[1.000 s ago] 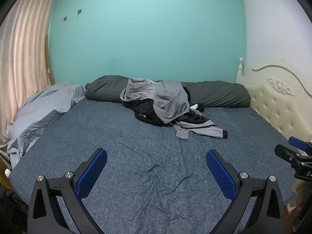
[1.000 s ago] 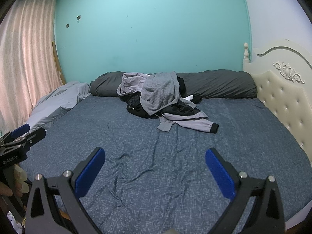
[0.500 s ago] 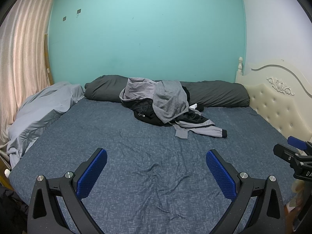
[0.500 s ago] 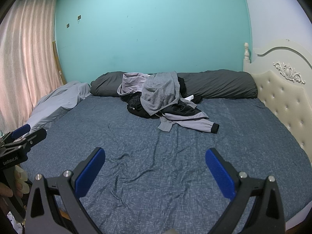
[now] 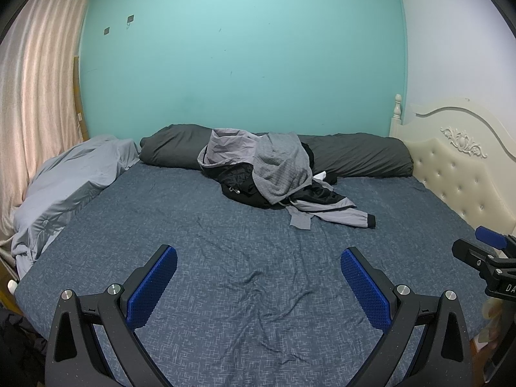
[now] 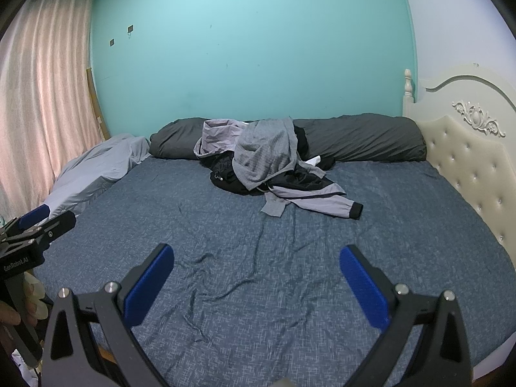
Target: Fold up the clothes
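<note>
A heap of clothes (image 5: 267, 169) (image 6: 261, 158) lies at the far side of the bed: a grey knit top on a black garment, with a grey jacket whose black-cuffed sleeve (image 5: 335, 214) (image 6: 322, 204) stretches out to the right. My left gripper (image 5: 258, 277) is open over the near part of the bed, well short of the heap, nothing between its blue pads. My right gripper (image 6: 256, 274) is open too, equally far from the clothes. Each gripper shows at the edge of the other's view, the right gripper (image 5: 483, 251) and the left gripper (image 6: 35, 229).
The blue bedsheet (image 5: 225, 232) is wrinkled in front of me. A long dark grey bolster (image 5: 354, 158) runs along the teal wall. A light grey duvet (image 5: 71, 177) is bunched at the left edge. A cream padded headboard (image 5: 458, 167) stands on the right, pink curtains (image 6: 42, 96) on the left.
Both views have shifted only slightly; the grippers stay open and the clothes lie as before.
</note>
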`<state>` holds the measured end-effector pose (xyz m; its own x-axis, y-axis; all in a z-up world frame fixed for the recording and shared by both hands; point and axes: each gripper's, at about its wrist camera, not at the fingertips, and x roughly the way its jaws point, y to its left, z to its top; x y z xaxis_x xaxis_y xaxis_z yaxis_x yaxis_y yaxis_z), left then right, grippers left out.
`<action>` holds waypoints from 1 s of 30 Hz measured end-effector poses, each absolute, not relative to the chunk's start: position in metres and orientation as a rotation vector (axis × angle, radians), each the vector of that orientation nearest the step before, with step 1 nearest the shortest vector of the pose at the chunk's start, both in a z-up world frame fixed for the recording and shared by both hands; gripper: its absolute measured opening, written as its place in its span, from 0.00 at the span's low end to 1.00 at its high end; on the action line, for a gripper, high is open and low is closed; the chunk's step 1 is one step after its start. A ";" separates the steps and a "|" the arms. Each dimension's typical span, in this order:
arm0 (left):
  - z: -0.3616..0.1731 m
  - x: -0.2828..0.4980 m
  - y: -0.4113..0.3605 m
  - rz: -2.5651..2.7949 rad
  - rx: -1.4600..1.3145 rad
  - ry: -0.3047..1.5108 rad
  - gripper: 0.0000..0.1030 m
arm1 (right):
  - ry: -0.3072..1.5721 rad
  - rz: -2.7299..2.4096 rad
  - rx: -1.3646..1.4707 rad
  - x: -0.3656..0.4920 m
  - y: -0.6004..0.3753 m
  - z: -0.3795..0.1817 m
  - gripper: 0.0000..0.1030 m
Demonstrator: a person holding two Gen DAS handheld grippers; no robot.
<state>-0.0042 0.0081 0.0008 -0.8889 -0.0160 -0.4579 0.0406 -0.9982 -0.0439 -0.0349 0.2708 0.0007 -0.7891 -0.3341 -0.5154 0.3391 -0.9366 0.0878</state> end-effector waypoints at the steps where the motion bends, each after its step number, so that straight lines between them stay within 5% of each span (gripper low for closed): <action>1: 0.001 -0.004 0.009 -3.023 0.733 0.081 1.00 | 0.014 -2.675 0.768 -0.035 0.271 0.001 1.00; 30: -0.003 -0.035 0.006 -2.991 0.735 0.036 1.00 | -0.013 -2.658 0.795 -0.058 0.270 -0.011 1.00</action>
<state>-0.0349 0.0061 -0.0032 -0.8843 -0.0537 -0.4639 0.0649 -0.9979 -0.0083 -0.0582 0.2702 -0.0108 -0.7748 -0.3462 -0.5289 0.3412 -0.9334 0.1111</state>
